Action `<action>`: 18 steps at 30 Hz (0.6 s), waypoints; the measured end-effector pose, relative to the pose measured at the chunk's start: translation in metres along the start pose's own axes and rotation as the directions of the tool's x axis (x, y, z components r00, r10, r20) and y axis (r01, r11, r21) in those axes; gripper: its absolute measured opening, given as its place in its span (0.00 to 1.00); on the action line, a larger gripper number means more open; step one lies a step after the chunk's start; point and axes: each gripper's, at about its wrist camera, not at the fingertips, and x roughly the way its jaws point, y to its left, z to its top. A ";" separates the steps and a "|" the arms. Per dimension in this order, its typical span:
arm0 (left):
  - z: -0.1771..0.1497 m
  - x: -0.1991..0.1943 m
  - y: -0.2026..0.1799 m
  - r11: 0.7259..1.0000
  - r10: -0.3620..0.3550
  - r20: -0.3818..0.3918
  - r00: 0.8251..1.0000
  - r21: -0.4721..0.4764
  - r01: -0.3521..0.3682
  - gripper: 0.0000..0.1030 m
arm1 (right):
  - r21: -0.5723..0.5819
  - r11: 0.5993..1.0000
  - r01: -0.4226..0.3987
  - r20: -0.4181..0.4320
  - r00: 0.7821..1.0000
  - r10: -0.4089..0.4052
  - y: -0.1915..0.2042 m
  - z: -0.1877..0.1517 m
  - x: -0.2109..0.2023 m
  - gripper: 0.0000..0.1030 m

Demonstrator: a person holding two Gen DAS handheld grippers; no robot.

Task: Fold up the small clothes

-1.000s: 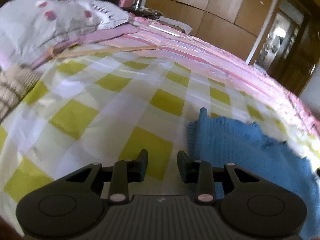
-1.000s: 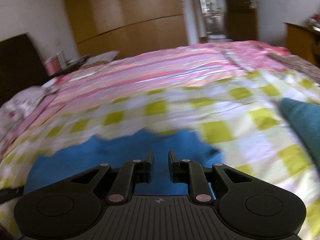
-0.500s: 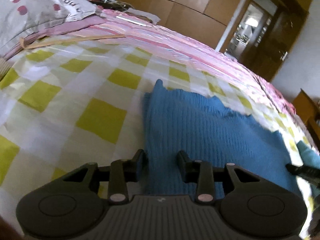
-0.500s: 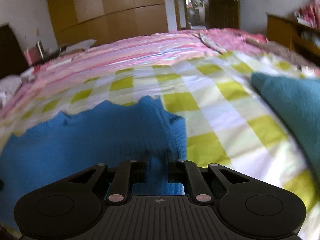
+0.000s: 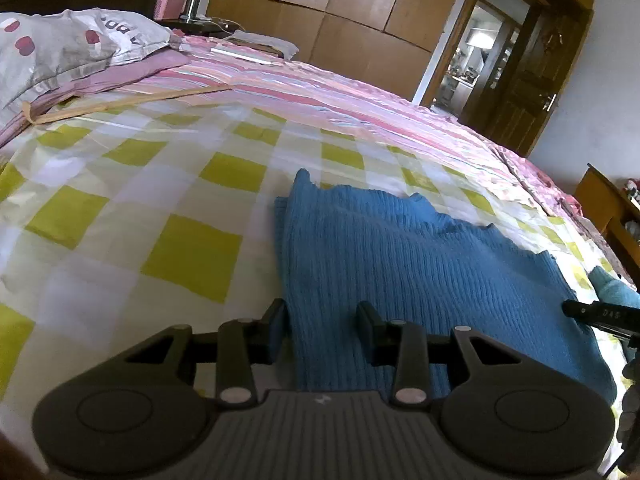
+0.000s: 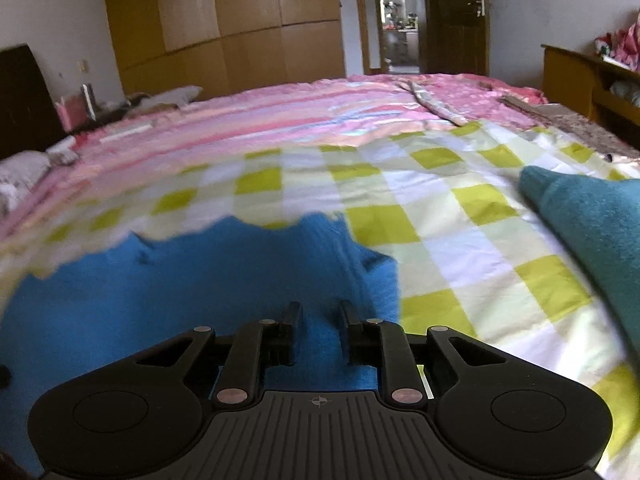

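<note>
A blue ribbed knit garment [image 5: 400,264] lies flat on the yellow-and-white checked bed cover [image 5: 120,216]. My left gripper [image 5: 322,320] is open over the garment's near left edge, one finger on the cover, one over the knit. In the right wrist view the same garment [image 6: 180,292] fills the lower left. My right gripper [image 6: 319,316] is open low over its right part, near the folded right corner [image 6: 376,276]. The right gripper's tip [image 5: 600,314] shows at the left view's right edge.
A teal garment [image 6: 592,236] lies on the cover to the right. A grey spotted pillow [image 5: 60,48] sits at the far left. A pink striped blanket [image 5: 320,92] covers the far side. A wooden wardrobe [image 6: 224,32], a doorway and a wooden desk [image 6: 588,76] stand beyond.
Both grippers moved in over the blue garment from beside it. The left one came from the bare cover to the garment's left edge; the right one eased slightly back.
</note>
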 end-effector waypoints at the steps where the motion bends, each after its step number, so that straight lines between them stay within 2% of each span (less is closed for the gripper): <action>1: 0.000 0.000 0.001 1.000 -0.005 -0.002 1.000 -0.002 0.005 0.41 | 0.014 1.000 0.001 0.000 1.000 -0.001 -0.003 0.000 -0.001 0.14; 4: 0.001 0.002 0.004 1.000 0.004 -0.014 1.000 -0.002 -0.004 0.44 | 0.038 0.999 0.035 -0.011 0.999 -0.035 -0.008 0.004 -0.001 0.14; 6: 0.000 0.005 0.004 1.000 0.020 -0.020 1.000 0.012 -0.020 0.50 | 0.011 0.998 0.063 -0.024 0.998 -0.063 -0.008 0.004 0.002 0.13; 10: 0.000 0.002 0.005 0.999 0.035 -0.020 0.999 0.012 -0.034 0.50 | -0.009 0.996 0.088 -0.037 0.995 -0.088 -0.003 0.008 -0.002 0.13; 12: 0.002 0.000 0.006 1.000 0.028 -0.021 0.999 -0.002 -0.029 0.49 | -0.005 0.998 0.066 -0.019 0.998 -0.066 0.004 0.012 -0.013 0.15; 14: 0.002 -0.002 0.009 1.000 0.013 -0.021 1.000 -0.021 -0.013 0.49 | -0.024 0.999 0.023 -0.003 1.000 -0.023 0.016 0.013 -0.022 0.21; 18: 0.003 -0.002 0.011 0.999 -0.006 -0.032 0.999 -0.032 0.005 0.49 | -0.094 0.995 -0.042 -0.010 0.999 0.041 0.045 0.005 -0.027 0.21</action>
